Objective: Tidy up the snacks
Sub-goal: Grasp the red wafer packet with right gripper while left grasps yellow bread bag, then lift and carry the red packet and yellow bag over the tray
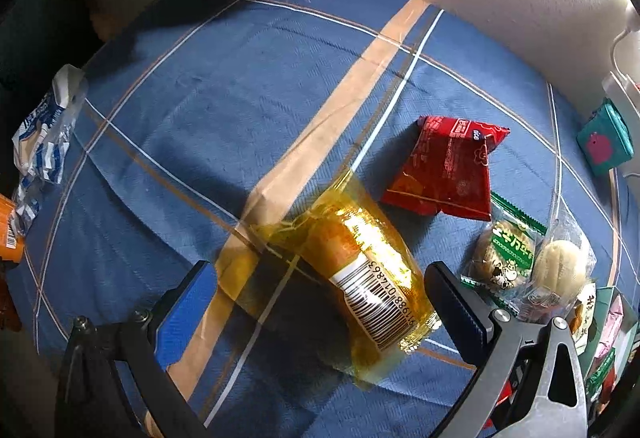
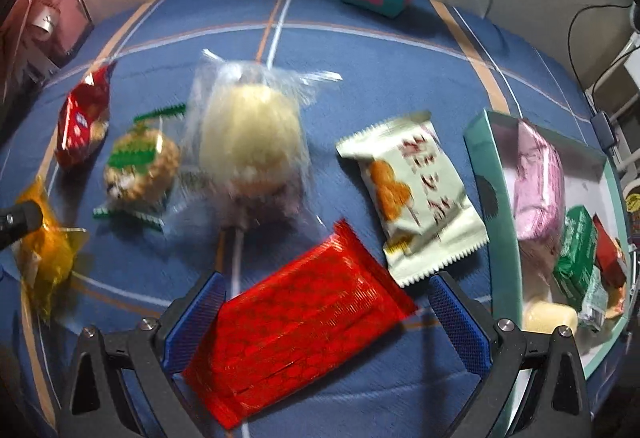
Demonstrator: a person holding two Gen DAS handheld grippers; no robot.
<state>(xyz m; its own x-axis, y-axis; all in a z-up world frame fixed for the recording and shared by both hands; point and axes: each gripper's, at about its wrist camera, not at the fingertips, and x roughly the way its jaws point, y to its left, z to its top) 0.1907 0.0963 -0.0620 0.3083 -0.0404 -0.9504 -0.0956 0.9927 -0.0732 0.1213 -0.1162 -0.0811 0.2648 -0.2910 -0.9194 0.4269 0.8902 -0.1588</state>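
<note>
The right gripper (image 2: 326, 312) stands open over the red foil packet (image 2: 298, 326), blue pads either side of it with a gap on both flanks, so nothing is gripped yet. The packet lies flat on the blue checked cloth (image 2: 380, 50), its long axis slanting from near the left pad up toward the right pad. That runs roughly across the jaw gap instead of along it, so I judge the closing pads would meet the packet's ends, not its narrow sides. The teal box (image 2: 480, 158), already holding several snacks, sits just right of the packet, and this arm is clearly the nearer one to it.

The left gripper (image 1: 322, 296) is likewise open, straddling the amber-wrapped snack (image 1: 352, 270) without pinching it; its barcode end points toward the camera, and its long axis slants between the pads
</note>
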